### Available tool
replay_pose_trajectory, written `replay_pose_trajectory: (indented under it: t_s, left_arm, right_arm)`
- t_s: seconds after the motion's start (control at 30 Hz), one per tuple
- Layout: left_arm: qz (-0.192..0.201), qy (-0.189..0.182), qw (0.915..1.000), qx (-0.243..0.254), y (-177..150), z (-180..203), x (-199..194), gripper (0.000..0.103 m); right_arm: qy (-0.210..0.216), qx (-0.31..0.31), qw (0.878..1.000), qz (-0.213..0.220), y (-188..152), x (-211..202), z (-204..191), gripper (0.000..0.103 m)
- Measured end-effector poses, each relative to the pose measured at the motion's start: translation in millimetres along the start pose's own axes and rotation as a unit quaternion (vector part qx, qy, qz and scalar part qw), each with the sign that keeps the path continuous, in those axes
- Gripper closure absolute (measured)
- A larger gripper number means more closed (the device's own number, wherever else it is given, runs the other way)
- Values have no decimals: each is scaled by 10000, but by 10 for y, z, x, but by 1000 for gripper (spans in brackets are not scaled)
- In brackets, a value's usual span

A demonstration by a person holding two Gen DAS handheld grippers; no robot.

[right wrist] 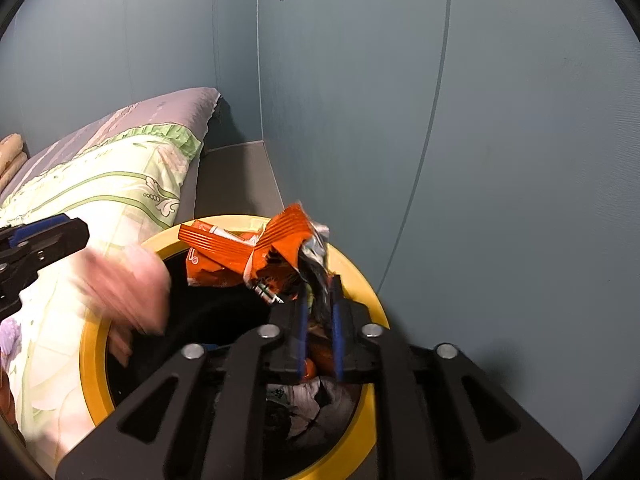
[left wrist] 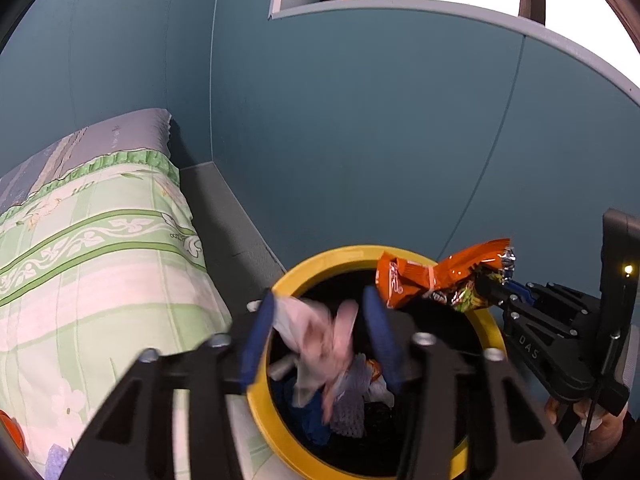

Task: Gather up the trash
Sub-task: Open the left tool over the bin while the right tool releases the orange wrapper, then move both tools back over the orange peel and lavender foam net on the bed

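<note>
Bin [left wrist: 320, 258], perhaps half-full of trash [left wrist: 352, 396]

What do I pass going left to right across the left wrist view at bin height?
Floral green bedding → yellow rim of the bin → pale pink trash, blurred, between the open left gripper fingers → orange snack wrapper → right gripper, pinching the wrapper's end.
</note>
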State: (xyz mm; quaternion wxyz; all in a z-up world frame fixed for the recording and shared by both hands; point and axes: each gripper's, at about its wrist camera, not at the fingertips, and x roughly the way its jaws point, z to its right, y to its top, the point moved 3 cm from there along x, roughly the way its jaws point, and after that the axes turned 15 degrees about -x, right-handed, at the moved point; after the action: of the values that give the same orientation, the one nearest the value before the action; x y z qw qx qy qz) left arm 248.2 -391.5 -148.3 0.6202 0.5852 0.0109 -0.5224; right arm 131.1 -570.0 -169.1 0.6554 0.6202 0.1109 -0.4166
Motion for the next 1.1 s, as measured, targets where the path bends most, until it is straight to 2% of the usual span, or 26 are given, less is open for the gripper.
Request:
replay_pose_trajectory:
  t_s: [0.03, 0.07, 0.43, 0.5, 0.63, 0.87, 1.1]
  left_arm:
    - [28, 5, 10000, -7, 7, -5, -14, 48]
    - [44, -3, 10000, -23, 20, -15, -28, 47]
    - [326, 152, 9989, -297, 182, -369, -372, 42]
    - [417, 194, 9983, -360, 212, -472, -485, 36]
    - [656, 421, 9959, -455, 263, -742, -765, 33]
    - [904, 1074, 9876, -696, 217, -1373, -1294, 27]
    - [1024, 1782, 9718, -1154, 30, -2204, -1824, 27]
  right_arm:
    - [18, 22, 10000, 19, 0, -3, 2, 66]
    - [46, 77, 9999, 61, 4, -16, 9, 60]
    - [49, 44, 9997, 235, 93, -259, -50, 59]
    - [102, -23, 9994, 330, 142, -353, -119, 59]
    - [300, -175, 9981, 513, 261, -514, -322, 56]
    - [958, -627, 9894, 893, 497, -810, -999, 47]
    - [1904, -1278, 9671, 1105, 604, -1079, -1963, 38]
